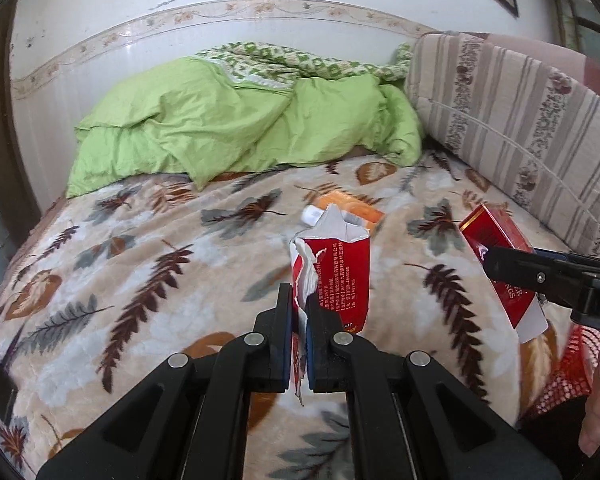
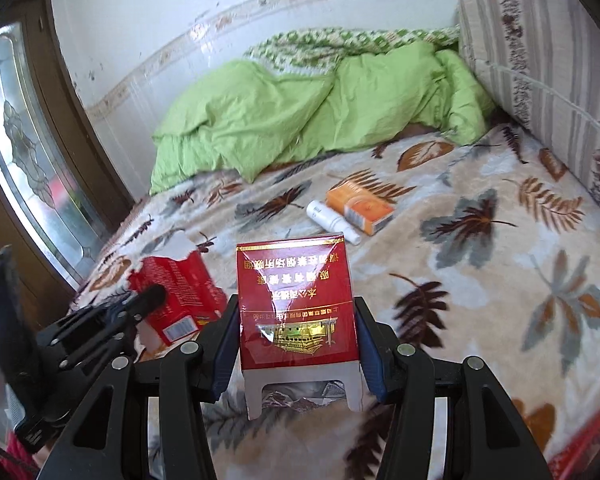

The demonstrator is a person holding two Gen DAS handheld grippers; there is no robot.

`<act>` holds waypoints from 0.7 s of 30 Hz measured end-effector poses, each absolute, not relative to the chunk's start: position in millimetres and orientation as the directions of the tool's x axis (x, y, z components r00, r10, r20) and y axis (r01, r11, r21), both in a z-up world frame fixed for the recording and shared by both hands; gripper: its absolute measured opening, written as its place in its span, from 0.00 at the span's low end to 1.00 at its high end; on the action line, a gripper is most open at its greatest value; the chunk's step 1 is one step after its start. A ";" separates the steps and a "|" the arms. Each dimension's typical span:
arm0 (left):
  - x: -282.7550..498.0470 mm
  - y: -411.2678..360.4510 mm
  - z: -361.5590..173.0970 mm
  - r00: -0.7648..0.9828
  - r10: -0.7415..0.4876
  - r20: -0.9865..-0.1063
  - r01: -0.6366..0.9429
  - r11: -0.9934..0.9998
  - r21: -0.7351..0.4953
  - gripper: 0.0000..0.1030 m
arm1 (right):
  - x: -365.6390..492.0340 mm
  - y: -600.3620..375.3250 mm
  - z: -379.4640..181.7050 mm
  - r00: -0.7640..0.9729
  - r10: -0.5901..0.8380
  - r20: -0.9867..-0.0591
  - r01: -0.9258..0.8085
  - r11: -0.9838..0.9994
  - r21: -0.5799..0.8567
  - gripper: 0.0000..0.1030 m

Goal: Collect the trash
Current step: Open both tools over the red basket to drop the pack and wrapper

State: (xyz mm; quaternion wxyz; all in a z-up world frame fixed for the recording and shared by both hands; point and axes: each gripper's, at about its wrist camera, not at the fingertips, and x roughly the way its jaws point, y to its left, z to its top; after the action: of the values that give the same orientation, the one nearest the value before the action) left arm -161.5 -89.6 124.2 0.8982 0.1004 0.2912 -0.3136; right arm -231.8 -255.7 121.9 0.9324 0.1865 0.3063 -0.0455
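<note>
We hold the torn red carton [image 1: 334,276] by its ripped edge in the closed jaws of the left gripper [image 1: 299,312], and the red cigarette pack [image 2: 296,300] clamped in the right gripper [image 2: 298,320]. Keep both firm above the bed [image 2: 480,280]; an orange box [image 2: 360,208] and white tube [image 2: 332,222] remain.

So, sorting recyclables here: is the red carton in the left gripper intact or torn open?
Torn open. The red carton has a ragged white top edge and a ripped side, which the left gripper pinches.
</note>
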 end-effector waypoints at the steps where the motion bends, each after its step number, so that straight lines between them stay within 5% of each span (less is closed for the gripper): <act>1: -170.6 -95.9 127.6 0.600 -0.539 -0.591 0.653 0.757 -0.028 0.05 | -244.6 -259.3 125.1 0.810 0.020 -0.587 0.206 0.926 0.316 0.55; 10: -261.6 -173.7 152.9 0.293 -0.736 -0.610 0.864 0.477 -0.160 0.05 | -399.3 -340.6 137.7 0.769 -0.166 -0.617 0.442 0.836 0.325 0.55; 21: -368.2 -300.0 134.6 0.036 -0.700 -0.713 0.970 0.197 -0.145 0.05 | -523.7 -420.2 130.7 0.675 -0.356 -0.647 0.677 0.648 0.349 0.55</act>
State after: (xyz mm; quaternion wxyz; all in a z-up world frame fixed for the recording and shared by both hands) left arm -368.2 -300.0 134.6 0.6927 0.1954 0.3449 -0.6026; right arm -523.7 -420.2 130.7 0.8662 0.2951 0.2718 -0.2980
